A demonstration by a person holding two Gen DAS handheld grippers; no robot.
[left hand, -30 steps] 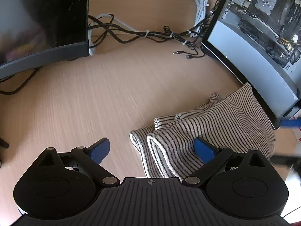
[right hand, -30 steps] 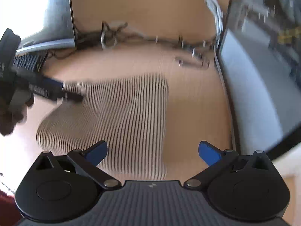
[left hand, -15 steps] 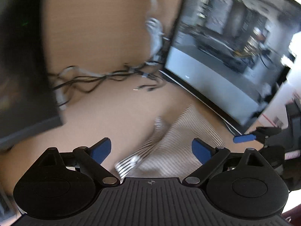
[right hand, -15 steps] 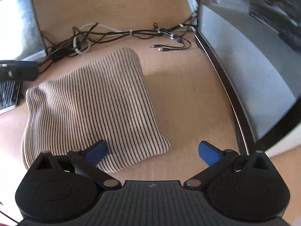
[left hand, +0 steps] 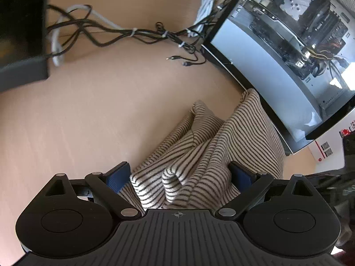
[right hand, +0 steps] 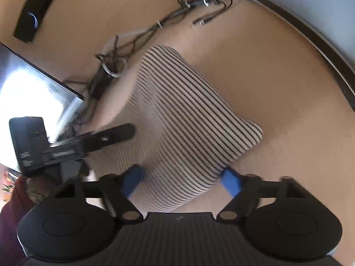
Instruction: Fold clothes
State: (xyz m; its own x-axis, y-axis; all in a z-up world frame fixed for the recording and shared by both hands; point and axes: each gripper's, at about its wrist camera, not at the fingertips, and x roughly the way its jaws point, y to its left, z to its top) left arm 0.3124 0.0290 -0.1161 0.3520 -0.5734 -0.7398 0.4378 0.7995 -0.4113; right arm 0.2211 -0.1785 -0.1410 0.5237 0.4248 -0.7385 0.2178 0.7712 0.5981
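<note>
Lay soft, light and floppy on the desk (left hand: 88, 115), striped knit garment (right hand: 188, 110), best pinched at a folded edge; left gripper (left hand: 179, 175) fingers apart astride it, right gripper (right hand: 180, 180) fingers closing around its near edge.

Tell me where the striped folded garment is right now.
The cream, black-striped knit garment lies on the wooden desk, beside the computer case's glass panel on the right, bunched between the left claw's blue pads.

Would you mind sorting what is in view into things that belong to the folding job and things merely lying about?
Job:
- striped garment
- left tool
- right tool, jaws closing around the garment's edge

Lying about:
- cable bundle
- computer case
- monitor
</note>
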